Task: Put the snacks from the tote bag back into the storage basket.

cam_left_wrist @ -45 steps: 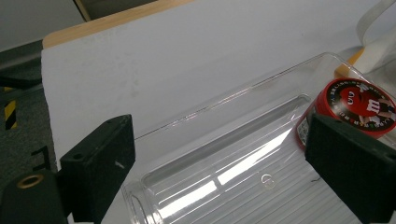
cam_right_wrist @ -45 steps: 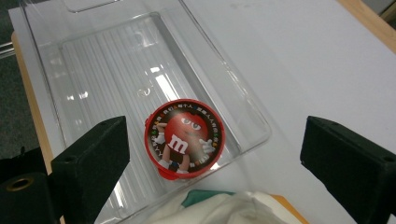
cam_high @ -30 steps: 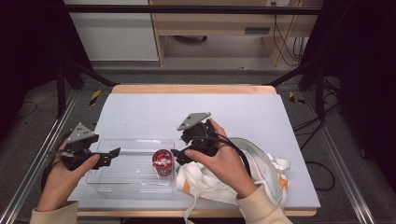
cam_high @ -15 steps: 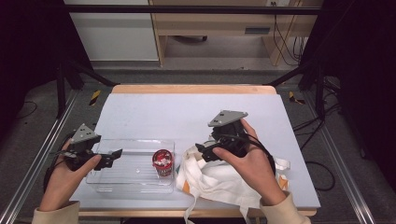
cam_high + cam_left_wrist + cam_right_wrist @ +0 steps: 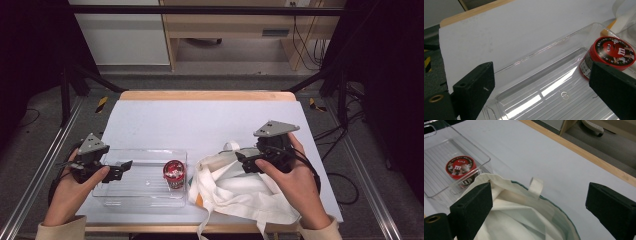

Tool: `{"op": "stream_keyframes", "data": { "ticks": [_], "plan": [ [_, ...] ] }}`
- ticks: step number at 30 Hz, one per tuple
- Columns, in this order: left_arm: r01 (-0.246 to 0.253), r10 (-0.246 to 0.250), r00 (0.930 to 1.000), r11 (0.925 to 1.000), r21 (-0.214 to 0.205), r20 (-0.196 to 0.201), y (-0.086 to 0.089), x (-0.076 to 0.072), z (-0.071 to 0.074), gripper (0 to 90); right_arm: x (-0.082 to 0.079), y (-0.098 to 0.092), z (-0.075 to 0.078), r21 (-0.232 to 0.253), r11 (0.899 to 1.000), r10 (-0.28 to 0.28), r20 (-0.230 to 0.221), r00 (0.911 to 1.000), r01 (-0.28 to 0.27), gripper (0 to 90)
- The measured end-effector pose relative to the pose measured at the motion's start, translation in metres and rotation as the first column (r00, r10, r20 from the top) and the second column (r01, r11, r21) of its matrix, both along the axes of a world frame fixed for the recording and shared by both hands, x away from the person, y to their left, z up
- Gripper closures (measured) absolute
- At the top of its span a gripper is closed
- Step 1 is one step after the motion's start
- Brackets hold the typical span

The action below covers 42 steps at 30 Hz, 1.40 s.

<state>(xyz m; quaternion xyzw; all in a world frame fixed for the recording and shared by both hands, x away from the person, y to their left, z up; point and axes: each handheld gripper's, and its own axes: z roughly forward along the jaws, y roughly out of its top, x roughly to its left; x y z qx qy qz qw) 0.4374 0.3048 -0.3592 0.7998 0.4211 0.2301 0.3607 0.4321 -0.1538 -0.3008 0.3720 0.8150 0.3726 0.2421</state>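
tongs (image 5: 539,212) apart — cloth bag (image 5: 519,220), candy tub (image 5: 461,170)

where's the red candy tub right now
In the high view the candy tub stands upright at the right end of the clear tray, beside the white bag.

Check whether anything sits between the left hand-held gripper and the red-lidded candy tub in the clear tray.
Nothing visible does. The left hand-held gripper hangs open over the clear tray, and bare tray floor lies between its jaws and the candy tub standing at the tray's far end.
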Motion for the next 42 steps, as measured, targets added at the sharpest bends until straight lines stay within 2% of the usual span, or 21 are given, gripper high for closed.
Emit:
{"op": "stream_keyframes", "data": {
  "ticks": [3,12,21,30,39,42],
  "plan": [
    [0.001,-0.001,1.0,1.0,0.003,-0.002,0.0,0.0,0.0,6.4,-0.001,-0.009,-0.003,-0.016,1.0,-0.027,0.002,0.9996,0.027,7.4],
    [0.002,-0.002,1.0,1.0,0.01,-0.007,-0.001,0.0,-0.001,6.3,-0.006,-0.039,-0.009,-0.013,0.995,-0.1,0.007,0.995,0.1,7.4],
    [-0.006,0.006,1.0,0.9999,0.009,-0.007,0.0,0.001,-0.002,6.3,-0.011,-0.072,-0.014,0.009,0.982,-0.191,0.01,0.9815,0.191,8.0],
    [0.001,0.0,0.9999,0.9998,0.018,-0.012,-0.001,0.001,-0.002,6.3,-0.015,-0.095,-0.021,0.023,0.971,-0.239,0.007,0.9711,0.238,8.4],
    [0.0,0.0,0.9999,0.9998,0.019,-0.015,-0.002,0.001,-0.003,6.3,-0.015,-0.117,-0.036,0.021,0.952,-0.306,-0.004,0.9521,0.306,9.2],
    [-0.002,0.002,0.9999,0.9998,0.017,-0.016,-0.002,0.001,-0.004,6.3,-0.014,-0.125,-0.043,0.027,0.941,-0.337,-0.016,0.9414,0.337,10.1]
  ]
}}
